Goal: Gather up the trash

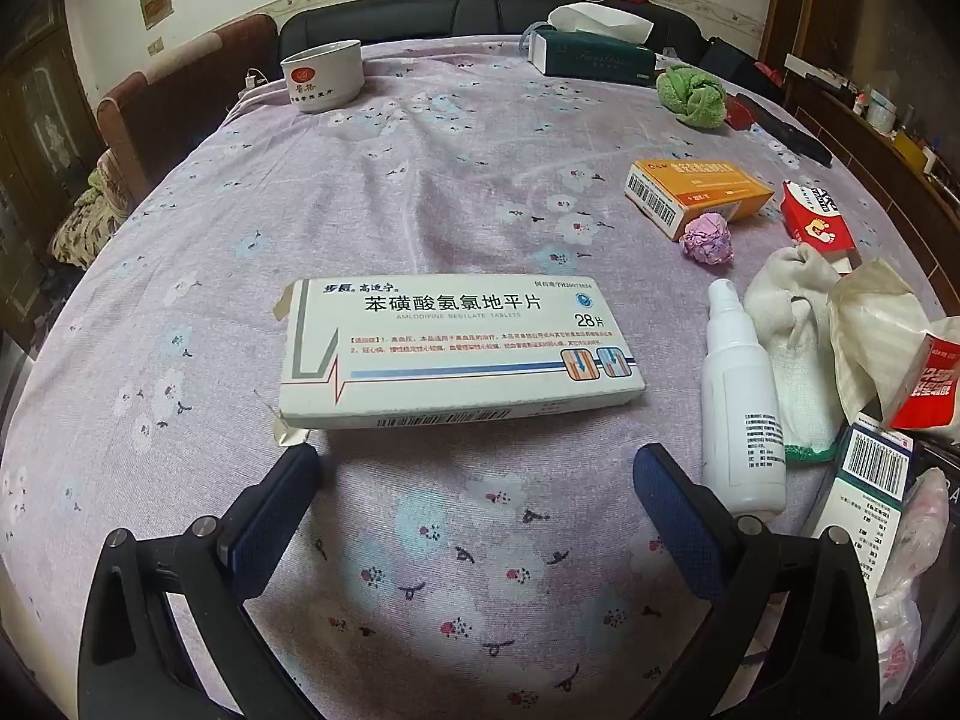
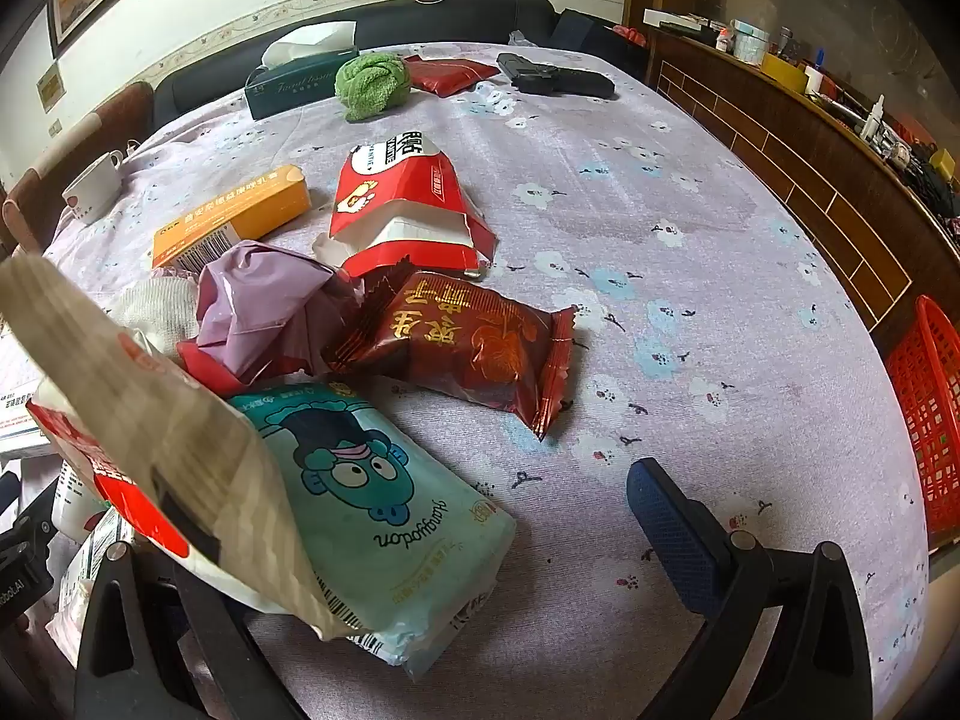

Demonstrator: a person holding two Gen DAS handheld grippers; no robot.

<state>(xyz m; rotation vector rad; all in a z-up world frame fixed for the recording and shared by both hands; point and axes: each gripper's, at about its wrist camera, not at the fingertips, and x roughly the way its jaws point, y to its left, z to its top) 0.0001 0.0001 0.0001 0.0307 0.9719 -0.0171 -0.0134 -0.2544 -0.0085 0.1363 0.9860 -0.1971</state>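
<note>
Trash is seen mostly uncollected on the tabletop (image 1: 420,180): a white medicine box (image 1: 456,348) lies just ahead of the left tongs (image 1: 474,480), spread apart and empty, wrappers beside it, while the right tongs' (image 2: 420,516) state cannot be told

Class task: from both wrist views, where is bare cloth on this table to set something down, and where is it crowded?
Free: between the white medicine box and bowl; also right of the brown snack packet, toward the red basket. Crowded: around the spray bottle, orange box and teal tissue pack.
</note>
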